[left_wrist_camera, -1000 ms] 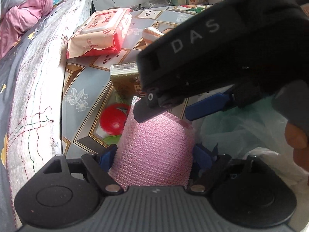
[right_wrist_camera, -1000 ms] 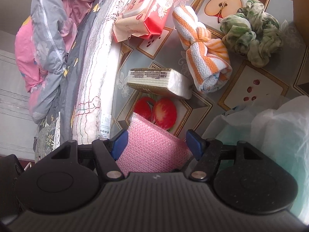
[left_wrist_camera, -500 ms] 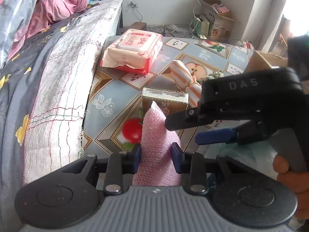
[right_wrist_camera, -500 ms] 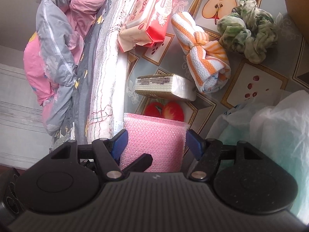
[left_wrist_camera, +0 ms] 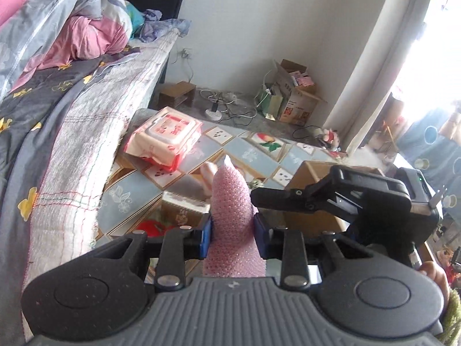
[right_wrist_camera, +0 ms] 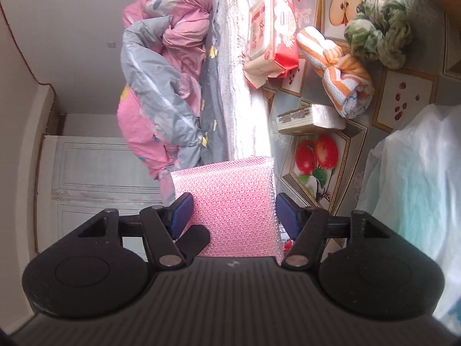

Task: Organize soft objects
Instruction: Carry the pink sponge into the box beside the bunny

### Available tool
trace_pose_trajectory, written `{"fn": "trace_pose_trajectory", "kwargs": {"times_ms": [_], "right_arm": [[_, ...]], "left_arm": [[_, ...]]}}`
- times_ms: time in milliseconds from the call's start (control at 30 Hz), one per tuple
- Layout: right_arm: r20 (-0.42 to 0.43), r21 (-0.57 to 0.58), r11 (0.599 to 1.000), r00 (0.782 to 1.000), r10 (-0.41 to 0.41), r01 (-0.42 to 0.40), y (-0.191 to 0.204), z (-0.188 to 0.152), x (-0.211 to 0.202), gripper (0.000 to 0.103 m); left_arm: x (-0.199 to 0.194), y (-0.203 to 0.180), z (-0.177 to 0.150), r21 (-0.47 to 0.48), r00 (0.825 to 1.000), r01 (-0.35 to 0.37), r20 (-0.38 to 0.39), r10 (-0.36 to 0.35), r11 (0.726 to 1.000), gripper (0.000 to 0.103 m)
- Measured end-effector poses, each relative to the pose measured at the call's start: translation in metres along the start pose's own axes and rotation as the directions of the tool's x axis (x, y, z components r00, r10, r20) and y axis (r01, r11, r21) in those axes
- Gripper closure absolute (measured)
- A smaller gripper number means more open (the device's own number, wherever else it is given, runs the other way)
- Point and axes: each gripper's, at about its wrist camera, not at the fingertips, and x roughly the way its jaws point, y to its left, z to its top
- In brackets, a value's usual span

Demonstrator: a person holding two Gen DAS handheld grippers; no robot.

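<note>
So far only the pink sponge [left_wrist_camera: 233, 219] is off the table, pinched edge-on between the left gripper [left_wrist_camera: 232, 232] fingers while the right gripper [right_wrist_camera: 234, 212] jaws are closing beside its flat sides, whereas the striped towel [right_wrist_camera: 335, 69], green cloth [right_wrist_camera: 380, 33] and wipes pack [right_wrist_camera: 272, 26] wait beyond the fingertips.
</note>
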Motion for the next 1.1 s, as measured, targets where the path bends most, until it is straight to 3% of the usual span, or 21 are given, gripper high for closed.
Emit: {"fn": "trace_pose_trajectory", "kwargs": {"times_ms": [133, 233, 433, 567, 633, 733, 867, 933, 1067, 1100], "right_arm": [[0.099, -0.075, 0.997, 0.995, -0.012, 0.019, 0.012, -0.003, -0.065, 0.052], [0.199, -0.128, 0.989, 0.979, -0.045, 0.071, 0.014, -0.005, -0.126, 0.056], [0.352, -0.122, 0.971, 0.924, -0.150, 0.204, -0.015, -0.003, -0.234, 0.060], [0.392, -0.068, 0.948, 0.882, -0.263, 0.312, -0.048, 0.004, -0.280, 0.061], [0.388, -0.054, 0.927, 0.863, -0.324, 0.372, -0.064, 0.008, -0.292, 0.069], [0.361, -0.036, 0.903, 0.848, -0.389, 0.429, -0.086, 0.017, -0.299, 0.071], [0.354, -0.047, 0.851, 0.806, -0.475, 0.523, -0.105, 0.035, -0.294, 0.072], [0.357, -0.051, 0.832, 0.788, -0.502, 0.553, -0.111, 0.043, -0.292, 0.072], [0.356, -0.052, 0.833, 0.789, -0.500, 0.551, -0.118, 0.049, -0.299, 0.072], [0.355, -0.055, 0.834, 0.792, -0.497, 0.549, -0.117, 0.048, -0.302, 0.070]], "left_arm": [[0.001, -0.050, 0.003, 0.051, 0.996, 0.087, 0.006, -0.087, 0.995, 0.071], [0.016, -0.094, 0.001, 0.101, 0.987, 0.163, -0.011, -0.163, 0.982, 0.070], [0.065, -0.182, -0.016, 0.182, 0.958, 0.281, -0.116, -0.264, 0.942, 0.069], [0.106, -0.229, -0.038, 0.236, 0.945, 0.302, -0.203, -0.257, 0.924, 0.069], [0.127, -0.246, -0.048, 0.239, 0.928, 0.327, -0.263, -0.263, 0.914, 0.073], [0.155, -0.265, -0.061, 0.248, 0.916, 0.333, -0.314, -0.250, 0.910, 0.072], [0.189, -0.277, -0.072, 0.233, 0.896, 0.324, -0.386, -0.219, 0.917, 0.072], [0.199, -0.278, -0.075, 0.239, 0.898, 0.295, -0.399, -0.183, 0.925, 0.072], [0.199, -0.269, -0.071, 0.229, 0.904, 0.277, -0.393, -0.172, 0.933, 0.071], [0.194, -0.266, -0.067, 0.238, 0.908, 0.273, -0.384, -0.168, 0.932, 0.067]]}}
